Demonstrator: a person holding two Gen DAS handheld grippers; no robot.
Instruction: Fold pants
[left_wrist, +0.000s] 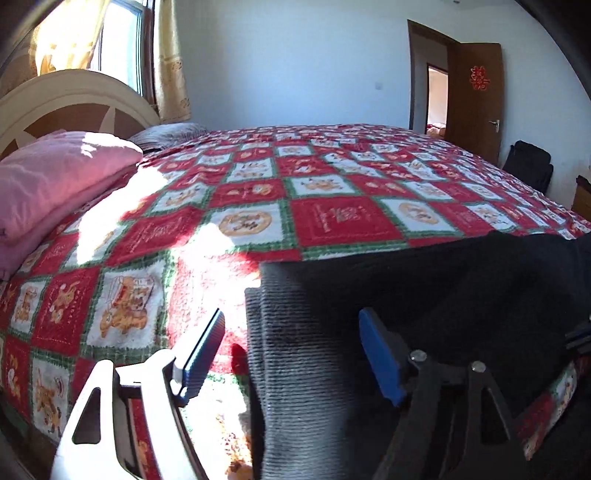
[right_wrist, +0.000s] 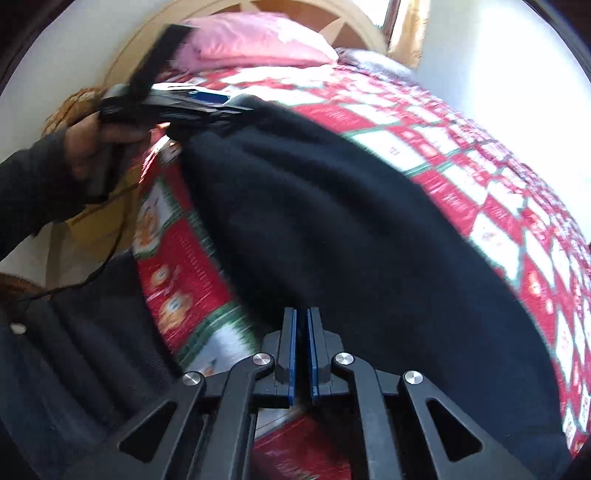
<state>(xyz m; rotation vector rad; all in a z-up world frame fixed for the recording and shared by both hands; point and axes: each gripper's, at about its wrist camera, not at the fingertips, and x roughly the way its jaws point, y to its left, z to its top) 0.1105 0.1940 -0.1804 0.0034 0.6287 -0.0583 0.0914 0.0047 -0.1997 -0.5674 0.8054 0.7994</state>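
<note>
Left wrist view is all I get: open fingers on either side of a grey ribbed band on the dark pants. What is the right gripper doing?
Observer: The right gripper has its fingers closed at the near edge of the dark knitted pants. I cannot tell whether any fabric is pinched.
Operator: Where is it relative to my left gripper?
Observer: The left gripper is at the pants' far end, toward the soft pink pillow, so the pants stretch between the two.
Operator: What is holding my gripper?
Observer: A hand in a dark sleeve grips it from the picture's left side.
</note>
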